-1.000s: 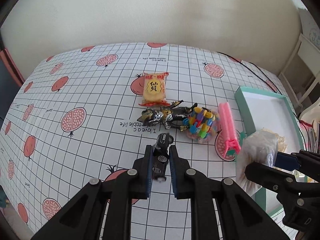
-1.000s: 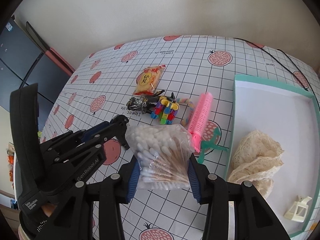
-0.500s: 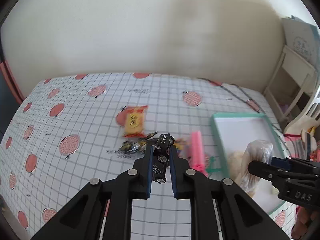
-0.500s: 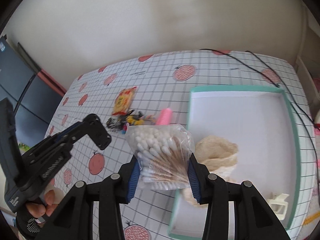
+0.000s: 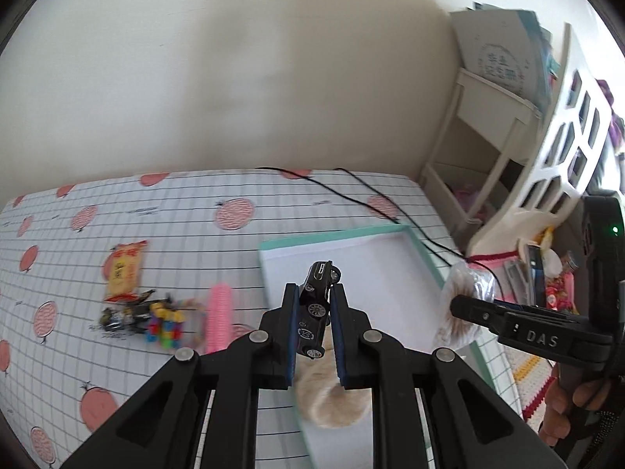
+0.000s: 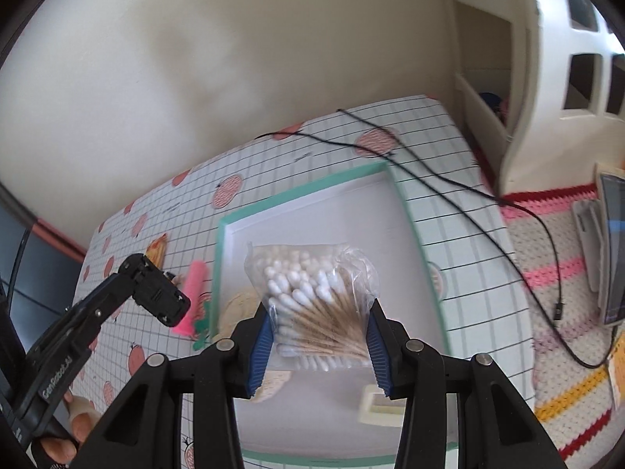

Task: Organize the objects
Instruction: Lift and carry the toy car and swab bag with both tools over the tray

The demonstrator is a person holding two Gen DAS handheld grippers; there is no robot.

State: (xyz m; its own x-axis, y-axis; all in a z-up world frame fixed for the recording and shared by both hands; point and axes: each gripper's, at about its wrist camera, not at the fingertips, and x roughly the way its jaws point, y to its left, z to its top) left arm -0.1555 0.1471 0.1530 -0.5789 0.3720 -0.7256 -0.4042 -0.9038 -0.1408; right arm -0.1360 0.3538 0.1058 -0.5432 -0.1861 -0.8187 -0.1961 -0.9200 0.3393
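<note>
In the lower centre of the left wrist view, the left gripper (image 5: pixel 314 314) has its jaws clamped on one black toy car (image 5: pixel 317 308), nose up, carried above the near corner of the teal-rimmed tray (image 5: pixel 424 252). In the lower centre of the right wrist view, the right gripper (image 6: pixel 318 326) pinches one clear bag of cotton swabs (image 6: pixel 312 301) by its sides, so the loose bag hangs steady over the tray's white floor. Both loads seem headed into the tray, the collecting spot for this tidy-up. Already inside lie one cream lace bundle (image 5: pixel 332 404) and one small cream block (image 6: pixel 381 404). Farther off, at mid-left on the counter (image 5: pixel 175 211), four things wait: one pink roller (image 5: pixel 218 310), one cluster of coloured beads (image 5: pixel 164 322), one dark wrapped bit (image 5: pixel 121 312), one orange snack packet (image 5: pixel 123 269).
</note>
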